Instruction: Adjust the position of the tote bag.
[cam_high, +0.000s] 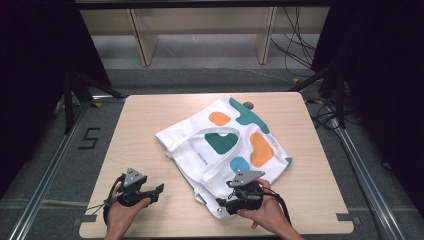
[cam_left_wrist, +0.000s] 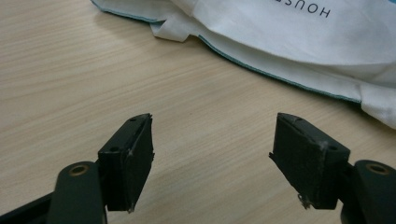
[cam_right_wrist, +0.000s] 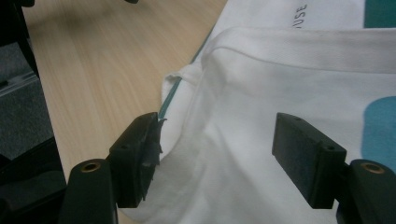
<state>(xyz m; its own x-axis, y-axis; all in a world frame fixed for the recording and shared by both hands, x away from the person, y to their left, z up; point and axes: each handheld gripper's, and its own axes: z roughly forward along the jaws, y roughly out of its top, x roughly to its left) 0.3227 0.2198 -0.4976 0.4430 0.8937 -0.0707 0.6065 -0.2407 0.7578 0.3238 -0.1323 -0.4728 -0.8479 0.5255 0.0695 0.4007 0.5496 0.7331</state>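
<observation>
Bag (cam_high: 225, 145) lies flat mid-table (cam_high: 145, 120), white tote with teal and orange blobs, strap looped across its top face, near corner pointing at the person.

Right gripper (cam_high: 225, 202) sits at that near corner, jaws wide apart, holding nothing. In the right gripper view the bag (cam_right_wrist: 261, 121) hem runs between the jaws, left pad just beside the folded edge; contact looks likely but I can't confirm it.

Left gripper (cam_high: 155, 192) is on bare wood left of the bag, apart from it, jaws wide apart and empty. Left gripper view has the bag (cam_left_wrist: 280, 42) edge ahead, well clear of the pads.

Step, as I read it: approach for a 2-point grab, right side almost set, left not. Next move calls for the right to push onto the hem and close on cloth only, not the table, while the left advances to the bag's left edge.
</observation>
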